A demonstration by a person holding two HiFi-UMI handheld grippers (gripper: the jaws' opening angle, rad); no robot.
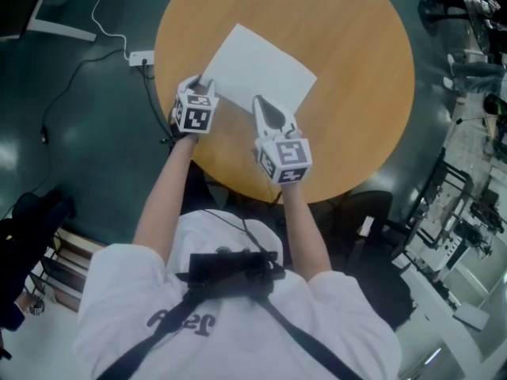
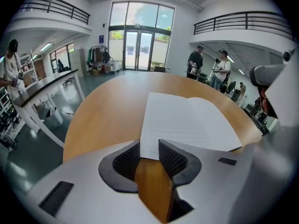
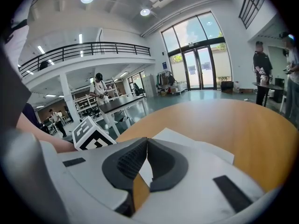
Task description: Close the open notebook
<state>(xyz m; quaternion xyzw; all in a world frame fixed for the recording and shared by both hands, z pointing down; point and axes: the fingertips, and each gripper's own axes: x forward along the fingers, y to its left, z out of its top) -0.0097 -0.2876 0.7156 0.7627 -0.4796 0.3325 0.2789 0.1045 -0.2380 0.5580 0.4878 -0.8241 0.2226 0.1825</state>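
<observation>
White T-shirt [image 1: 119, 291], dark lettering [image 1: 182, 321], black strap harness [image 1: 234, 274], white left claw [image 2: 149, 143], right claw [image 3: 145, 140], marker cubes [image 1: 196, 115]

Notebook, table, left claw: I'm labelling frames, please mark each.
notebook [image 1: 257, 68], head view, middle of open page.
table [image 1: 356, 93], head view, bare wood right of notebook.
left claw [image 2: 149, 142], left gripper view, midway between its tips.

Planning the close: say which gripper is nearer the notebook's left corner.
Left. The left gripper has its open jaws straddling that corner of the notebook; the right gripper, jaws shut, sits further right along the near edge.
</observation>
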